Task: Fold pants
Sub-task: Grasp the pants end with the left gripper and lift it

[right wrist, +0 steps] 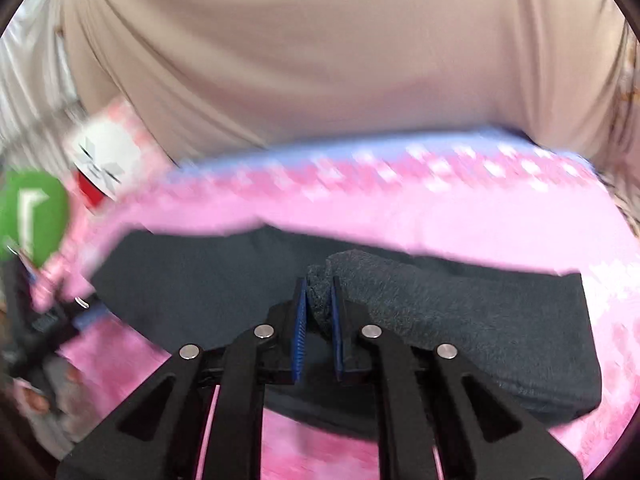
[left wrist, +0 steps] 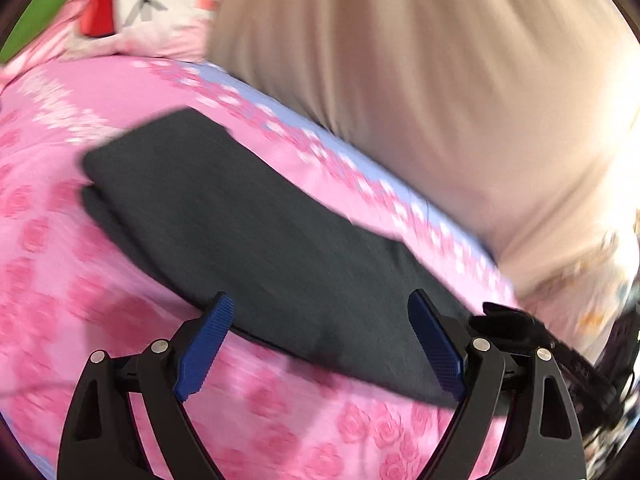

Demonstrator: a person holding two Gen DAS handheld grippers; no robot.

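Observation:
Dark grey pants (left wrist: 248, 232) lie folded into a long band on a pink rose-print bedsheet (left wrist: 72, 288). My left gripper (left wrist: 320, 312) hangs over the near edge of the band, its blue pads wide apart and empty. In the right wrist view the pants (right wrist: 500, 328) stretch across the sheet, and a fuzzy fold of their cloth rises between the blue pads. My right gripper (right wrist: 319, 284) is shut on that fold, lifting it off the layer below. The black frame of the right gripper (left wrist: 520, 328) shows at the lower right of the left wrist view.
A person in a beige top (right wrist: 320, 60) stands close behind the far edge of the bed. A pink and white pillow with a red patch (left wrist: 132, 12) lies at the far left, next to a green object (right wrist: 34, 216). The sheet's blue-edged border (right wrist: 360, 156) runs along the far side.

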